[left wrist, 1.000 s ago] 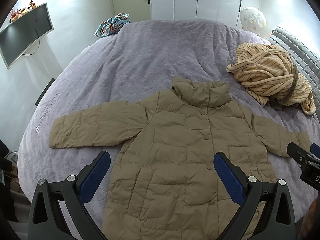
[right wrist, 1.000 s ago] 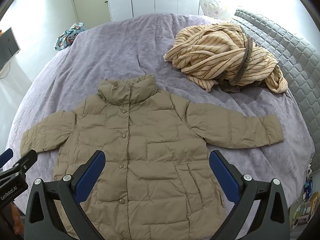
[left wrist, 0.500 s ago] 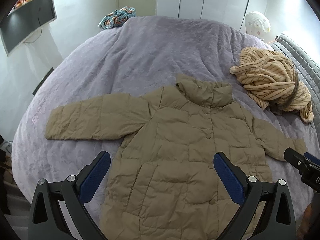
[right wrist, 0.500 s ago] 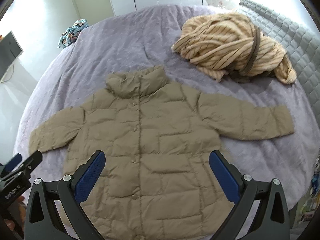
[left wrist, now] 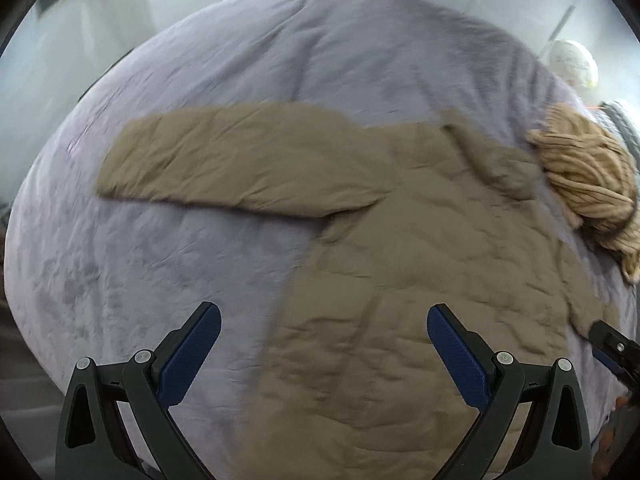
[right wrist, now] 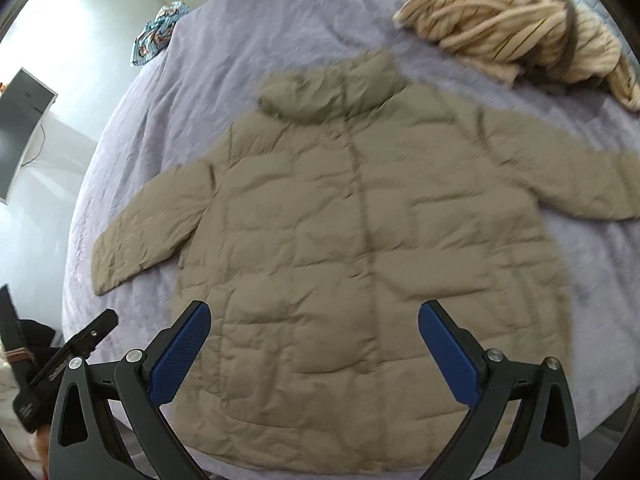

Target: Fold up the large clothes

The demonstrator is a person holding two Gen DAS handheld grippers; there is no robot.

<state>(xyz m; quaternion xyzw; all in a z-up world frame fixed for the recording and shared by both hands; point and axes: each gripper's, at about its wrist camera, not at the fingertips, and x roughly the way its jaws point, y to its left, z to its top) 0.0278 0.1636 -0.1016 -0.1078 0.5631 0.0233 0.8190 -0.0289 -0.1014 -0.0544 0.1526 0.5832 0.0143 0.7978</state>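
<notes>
Both grippers have swung leftward across the tan quilted puffer jacket (right wrist: 360, 240), spread flat, unfolded, on the lilac bed cover (left wrist: 140, 260). Left gripper (left wrist: 324, 344) now nears its sleeve; right gripper (right wrist: 314, 340) hovers; jaws released.

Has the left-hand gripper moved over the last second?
Yes. The left gripper has swung to its left: the khaki jacket, lying on the purple bedspread, now sits under its right finger only, with bare bedspread under the other.

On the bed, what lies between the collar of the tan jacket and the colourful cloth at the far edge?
Only bare purple bedspread. The right wrist view shows nothing resting between the jacket collar and the colourful cloth.
</notes>
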